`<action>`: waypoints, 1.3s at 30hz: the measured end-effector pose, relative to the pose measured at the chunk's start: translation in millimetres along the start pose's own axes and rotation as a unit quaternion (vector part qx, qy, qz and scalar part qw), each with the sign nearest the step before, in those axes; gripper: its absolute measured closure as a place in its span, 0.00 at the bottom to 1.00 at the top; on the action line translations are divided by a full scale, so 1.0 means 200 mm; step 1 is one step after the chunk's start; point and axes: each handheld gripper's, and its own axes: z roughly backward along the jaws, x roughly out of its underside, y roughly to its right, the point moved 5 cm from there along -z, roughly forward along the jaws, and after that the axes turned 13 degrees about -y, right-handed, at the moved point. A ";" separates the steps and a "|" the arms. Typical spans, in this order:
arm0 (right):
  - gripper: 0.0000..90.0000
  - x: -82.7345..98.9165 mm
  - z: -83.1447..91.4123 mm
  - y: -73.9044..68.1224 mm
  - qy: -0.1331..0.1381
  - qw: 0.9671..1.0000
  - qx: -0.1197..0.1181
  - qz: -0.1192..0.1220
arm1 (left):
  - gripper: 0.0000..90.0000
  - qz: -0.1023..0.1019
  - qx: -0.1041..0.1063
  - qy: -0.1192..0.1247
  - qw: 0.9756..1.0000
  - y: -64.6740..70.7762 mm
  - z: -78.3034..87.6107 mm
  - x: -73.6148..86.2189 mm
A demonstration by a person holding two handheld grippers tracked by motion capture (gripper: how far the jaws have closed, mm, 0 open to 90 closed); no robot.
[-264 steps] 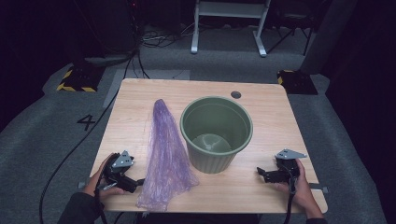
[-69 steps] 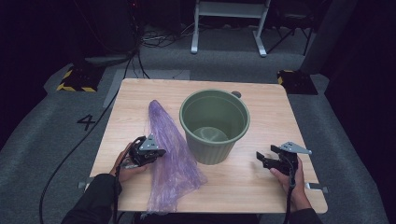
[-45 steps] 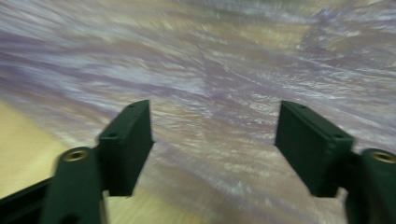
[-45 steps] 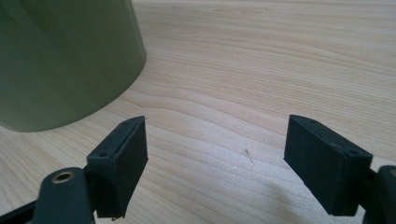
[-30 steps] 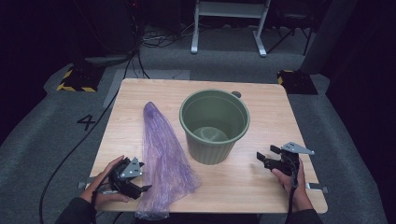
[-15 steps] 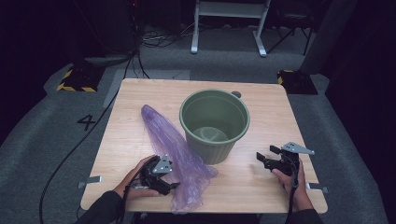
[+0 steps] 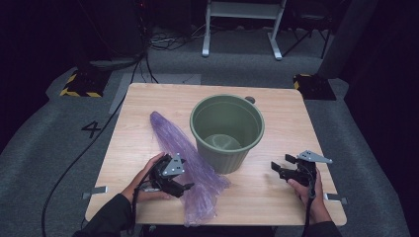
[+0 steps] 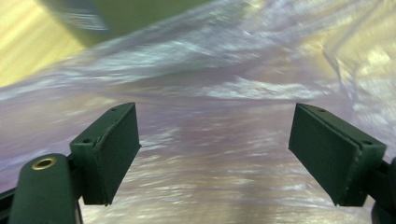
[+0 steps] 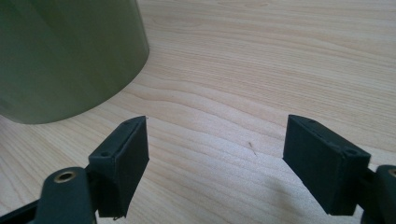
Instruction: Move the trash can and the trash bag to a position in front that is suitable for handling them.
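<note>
Purple plastic bag point(image 7: 185, 163) lies flat on the surface point(image 7: 148, 113), long axis running diagonal: narrow end far-left, wide crumpled end near, just left of the green bucket point(image 7: 227, 131) and touching its base. My left tongs point(image 7: 184, 186) are released, jaws wide over the bag's near part, nothing pinched. My right tongs point(image 7: 279, 167) are released too, pointing left toward the bucket, well apart from the bag.

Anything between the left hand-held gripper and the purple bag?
Nothing visible. The left hand-held gripper sits right at the purple plastic bag, jaws open, with only bag film ahead of them in the left gripper view. The green bucket stands beside the bag, not between.
</note>
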 end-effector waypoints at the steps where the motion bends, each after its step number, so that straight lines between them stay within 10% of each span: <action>1: 0.25 0.00 0.00 0.00 0.000 1.000 0.000 0.000 | 0.17 0.006 -0.005 0.004 1.000 -0.01 0.02 0.01; 10: 0.25 0.00 -0.01 0.00 -0.005 1.000 0.004 0.001 | 0.17 0.019 -0.048 -0.007 0.999 -0.24 0.16 0.17; 16: 0.25 0.00 -0.01 0.00 -0.008 1.000 0.004 0.000 | 0.17 0.061 -0.026 0.016 0.998 -0.36 0.08 0.20; 23: 0.25 0.00 -0.01 0.00 -0.007 1.000 0.003 0.000 | 0.17 0.045 -0.026 0.031 0.998 -0.37 0.03 0.12; 27: 0.25 0.00 -0.01 0.00 -0.009 1.000 0.001 0.001 | 0.17 0.023 -0.008 -0.005 1.000 -0.36 -0.06 0.09; 39: 0.25 0.00 -0.01 -0.01 -0.009 1.000 0.003 0.003 | 0.22 0.029 0.042 -0.010 0.999 -0.33 -0.18 0.09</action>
